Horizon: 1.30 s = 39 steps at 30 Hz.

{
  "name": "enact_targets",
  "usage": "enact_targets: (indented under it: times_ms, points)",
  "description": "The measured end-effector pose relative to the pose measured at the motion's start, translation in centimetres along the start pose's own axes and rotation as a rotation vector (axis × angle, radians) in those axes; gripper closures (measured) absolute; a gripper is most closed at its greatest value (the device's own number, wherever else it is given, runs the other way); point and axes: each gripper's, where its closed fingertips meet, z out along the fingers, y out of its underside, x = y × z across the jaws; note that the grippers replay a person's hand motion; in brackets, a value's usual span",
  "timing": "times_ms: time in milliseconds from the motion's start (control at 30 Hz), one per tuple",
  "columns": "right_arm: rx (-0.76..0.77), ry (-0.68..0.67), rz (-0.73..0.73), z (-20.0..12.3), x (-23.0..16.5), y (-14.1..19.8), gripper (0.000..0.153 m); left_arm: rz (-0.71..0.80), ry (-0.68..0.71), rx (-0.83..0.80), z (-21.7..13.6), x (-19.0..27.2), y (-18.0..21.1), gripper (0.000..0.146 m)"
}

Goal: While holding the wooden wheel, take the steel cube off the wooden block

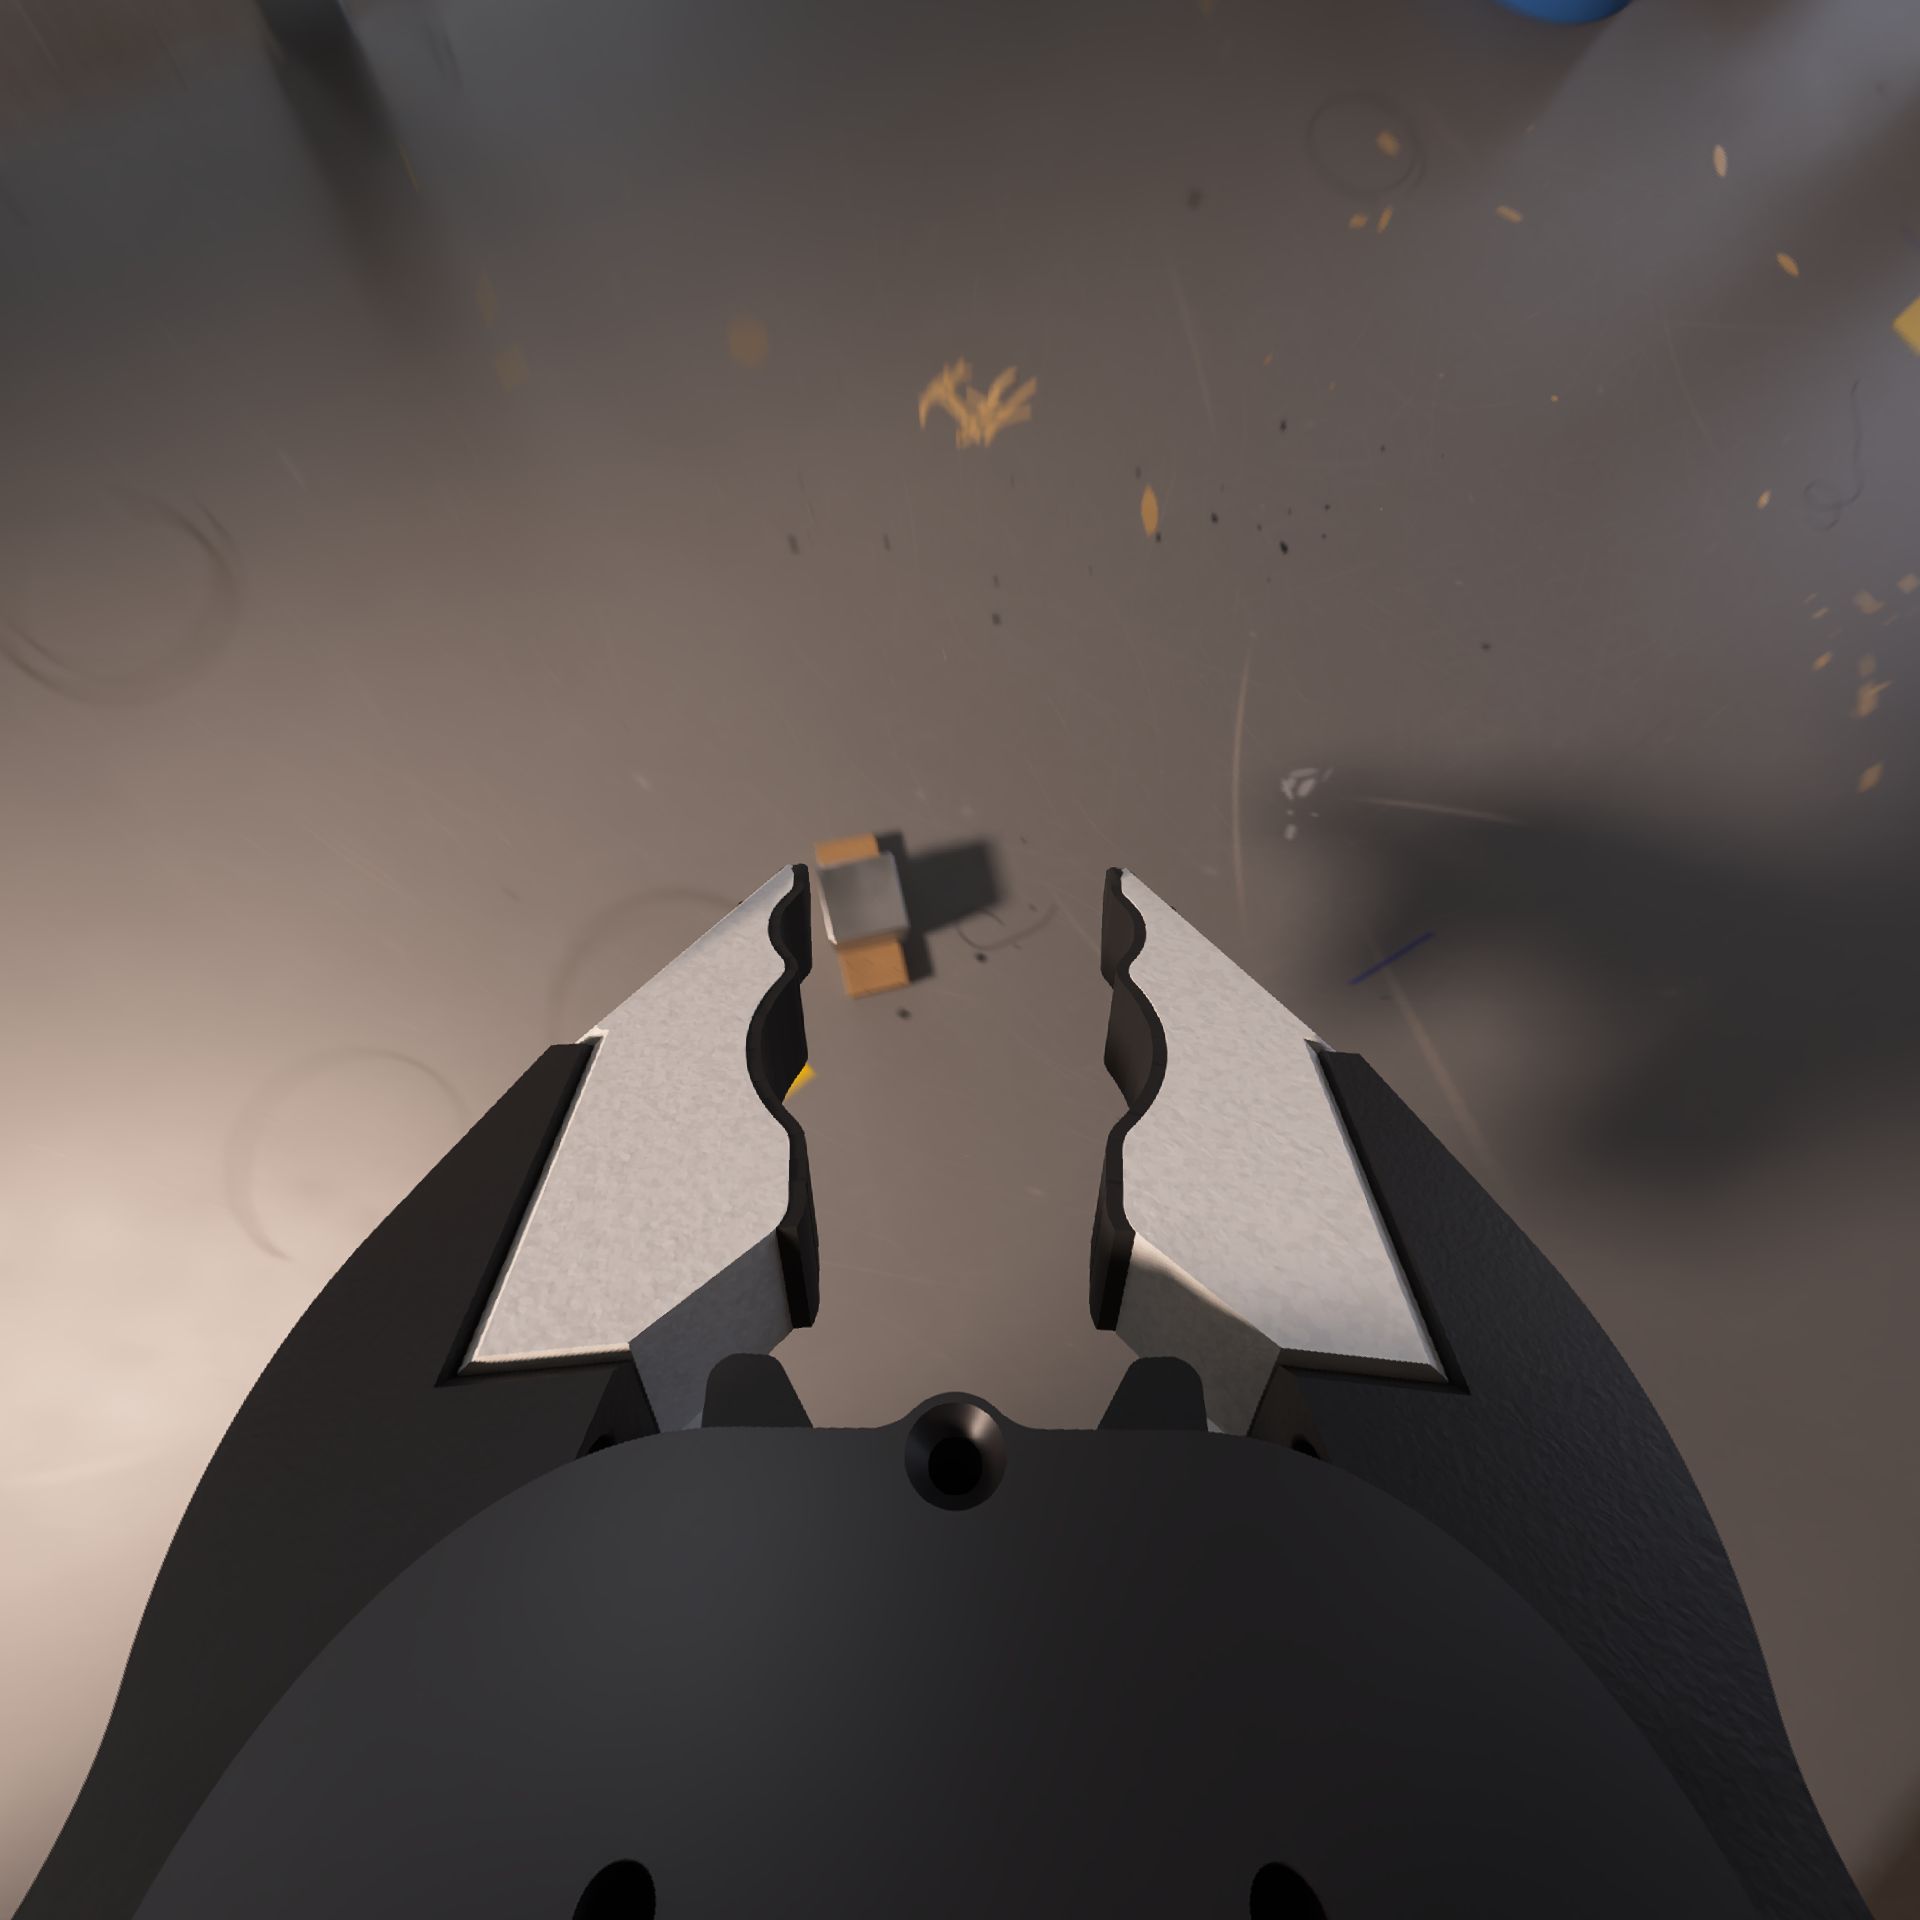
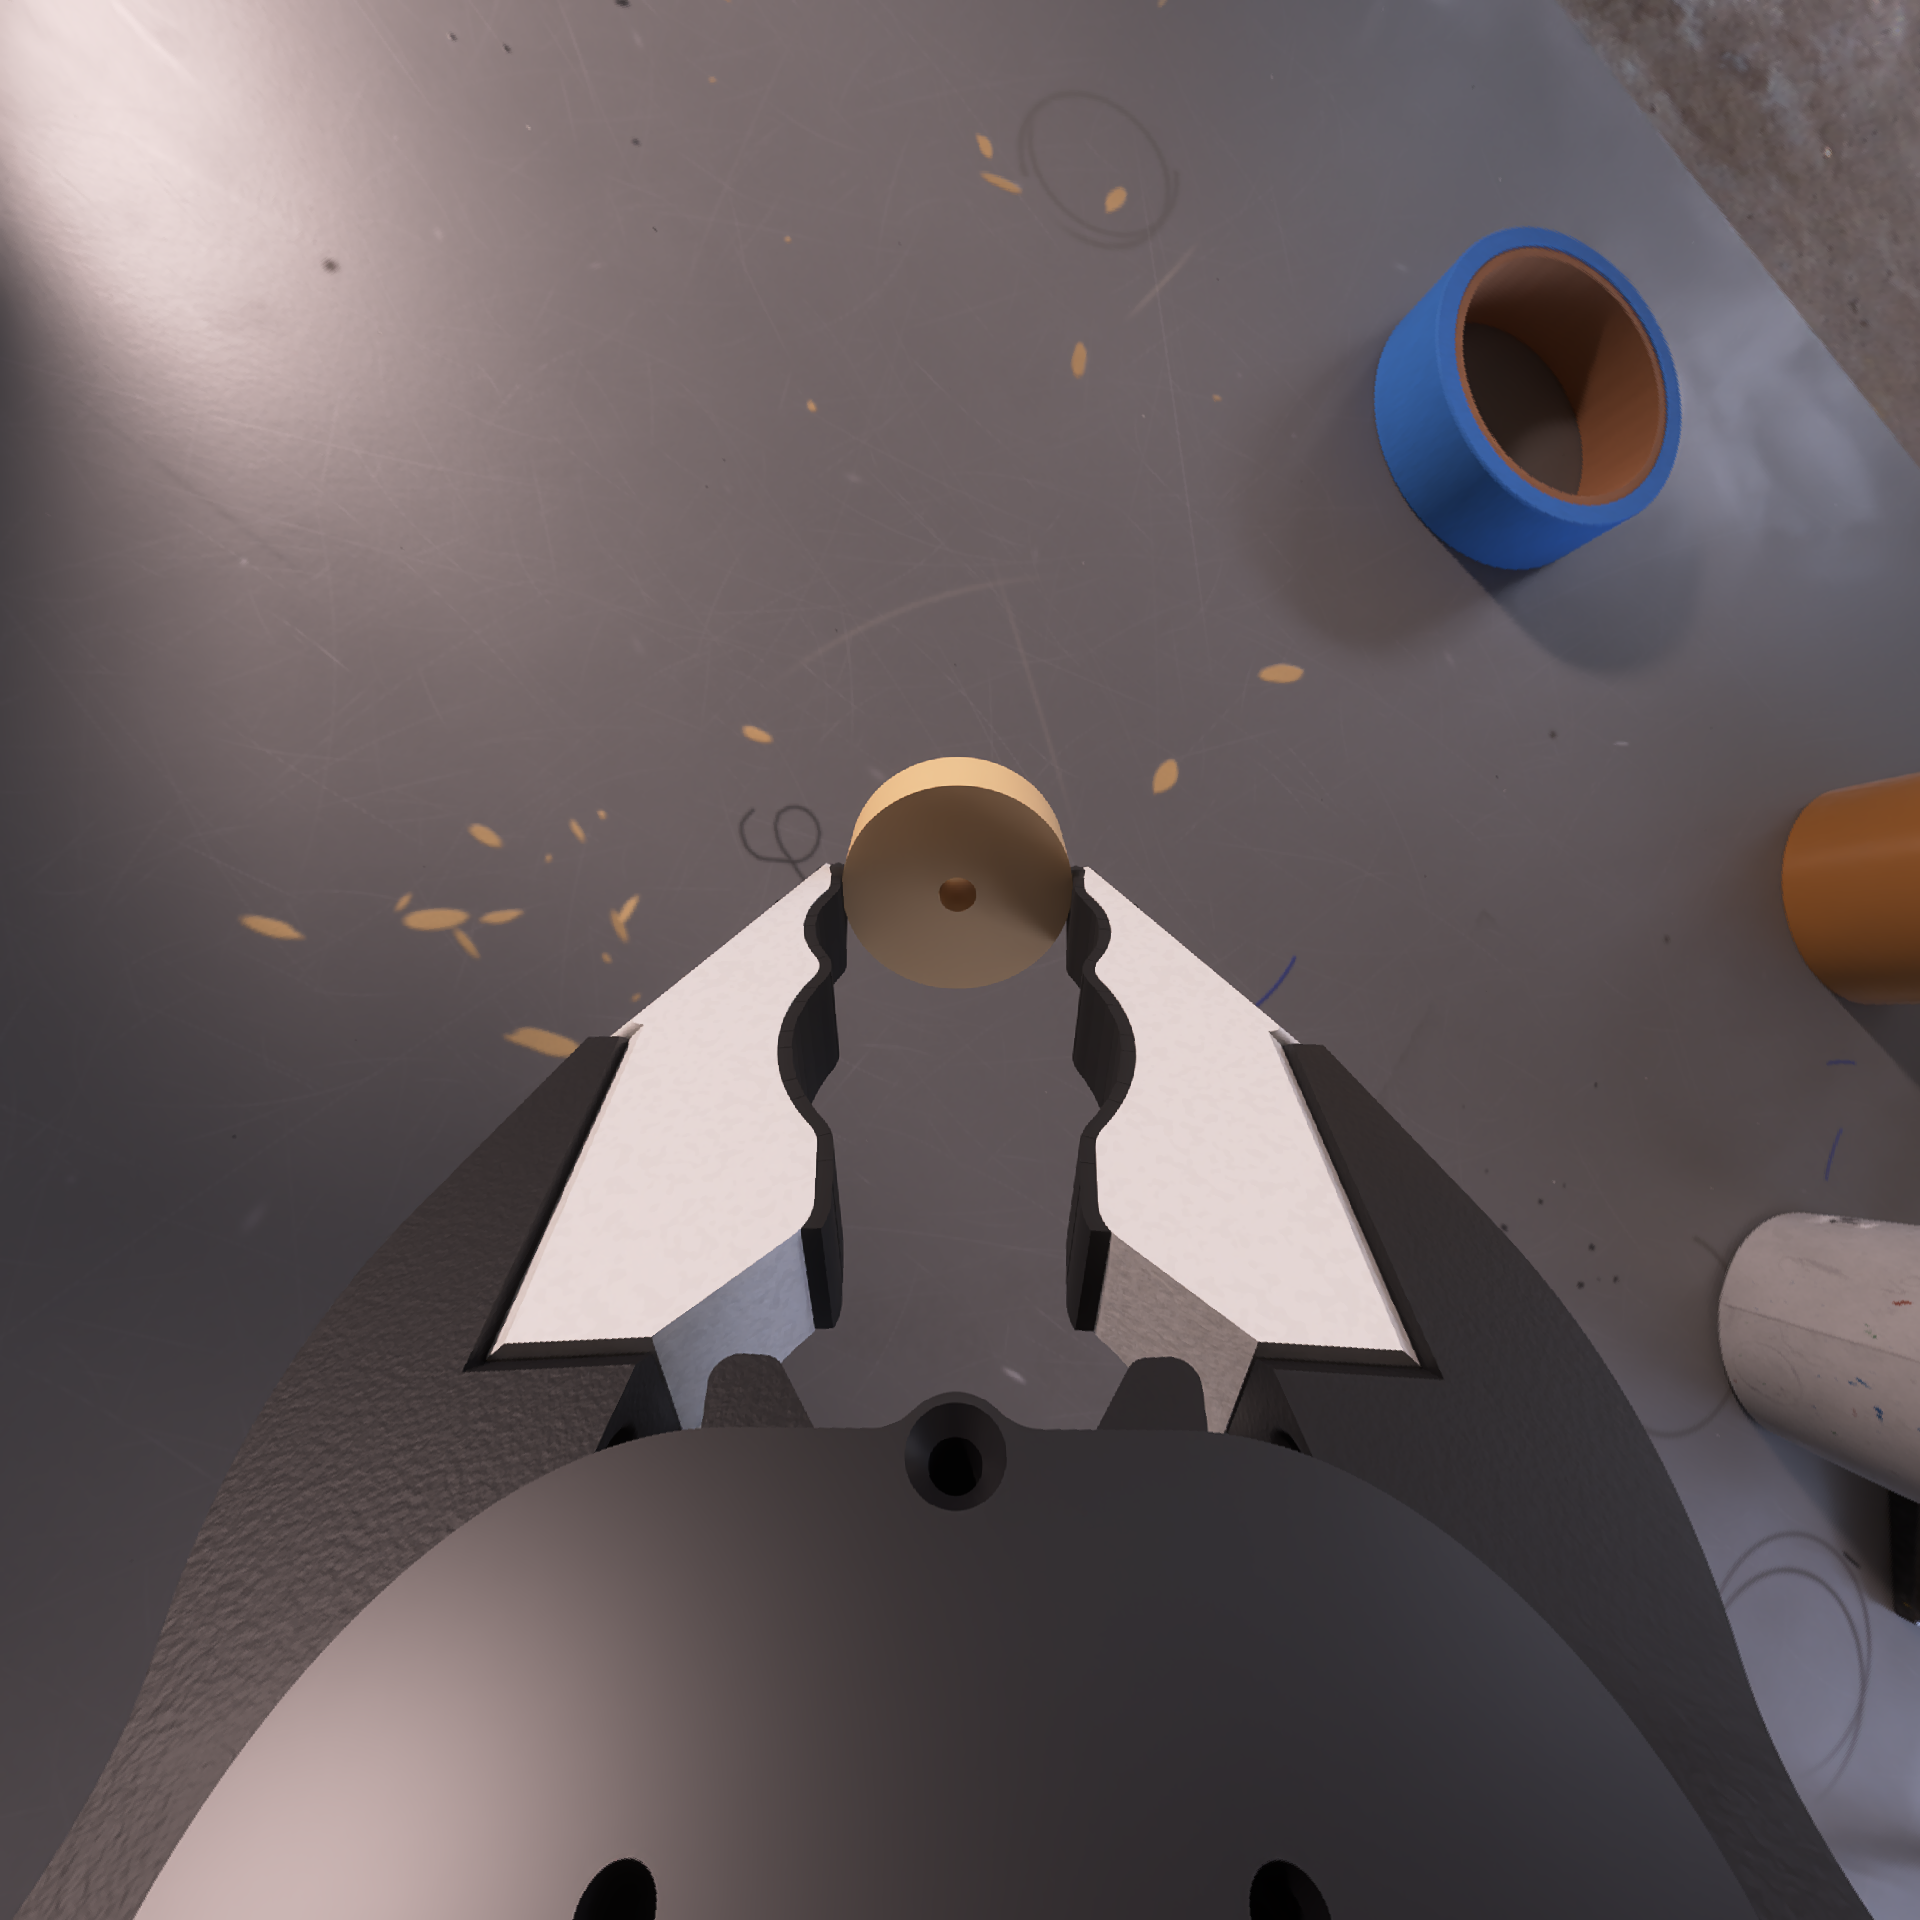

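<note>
In the left wrist view, a small grey steel cube (image 1: 862, 900) sits on a tan wooden block (image 1: 875, 961) on the grey table, far below. My left gripper (image 1: 954, 883) is open and empty, high above them; the stack shows just inside the left fingertip (image 1: 792, 896). In the right wrist view, my right gripper (image 2: 956, 883) is shut on a pale wooden wheel (image 2: 956, 878) with a small centre hole, held by its rim between the fingertips above the table.
In the right wrist view, a blue tape roll (image 2: 1525, 400) stands at the upper right, an orange cylinder (image 2: 1860, 888) at the right edge and a pale grey tube (image 2: 1829, 1351) below it. Wood shavings lie scattered. The table edge (image 2: 1766, 187) runs at the upper right.
</note>
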Motion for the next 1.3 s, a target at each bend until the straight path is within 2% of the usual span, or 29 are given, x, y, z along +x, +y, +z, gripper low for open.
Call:
enact_targets:
  times_ms: [67, 133, 267, 400, 533, 567, 633, 833, 967, 1100, 1200, 1300]
  points:
    - [0.007, -0.005, -0.003, 0.0, -0.2, -0.3, 0.11, -0.159, 0.047, -0.099, 1.9, -0.3, 0.9, 0.09]
    - [0.004, -0.008, -0.011, 0.2, -0.4, -0.4, 0.11, -0.235, 0.029, -0.156, 3.7, -0.7, 1.5, 0.092]
    - [-0.027, -0.014, -0.017, 0.7, -0.6, 0.0, 0.11, -0.226, -0.178, -0.31, 6.7, -2.7, 3.7, 0.091]
    - [-0.036, -0.019, -0.02, 1.0, -0.7, 0.1, 0.11, -0.169, -0.245, -0.455, 8.7, -3.0, 5.6, 0.089]
    - [-0.042, -0.022, -0.025, 1.0, -0.7, 0.1, 0.11, -0.139, -0.289, -0.534, 9.6, -3.2, 6.7, 0.094]
    - [-0.044, -0.021, -0.027, 1.0, -0.7, 0.1, 0.11, -0.135, -0.296, -0.536, 9.7, -3.3, 6.7, 0.099]
    - [-0.04, -0.022, -0.027, 1.0, -0.7, 0.0, 0.11, -0.13, -0.305, -0.533, 9.7, -3.5, 6.7, 0.119]
    - [-0.035, -0.02, -0.026, 0.8, -0.7, 0.0, 0.11, -0.146, -0.29, -0.543, 8.6, -4.3, 7.2, 0.119]
    - [-0.032, -0.011, -0.026, 0.7, -0.6, 0.0, 0.11, -0.207, -0.323, -0.408, 4.6, -5.7, 5.3, 0.119]
    - [-0.04, 0.001, -0.031, 0.7, -0.5, -0.1, 0.11, -0.19, -0.335, -0.087, -1.7, -4.1, -0.2, 0.119]
    - [-0.043, 0.008, -0.034, 0.6, -0.4, -0.1, 0.11, 0.0, -0.144, 0.179, -4.7, 3.2, -5.6, 0.119]
    - [-0.042, 0.015, -0.036, 0.4, -0.3, -0.2, 0.11, 0.343, 0.159, 0.295, -4.3, 14.8, -8.1, 0.119]
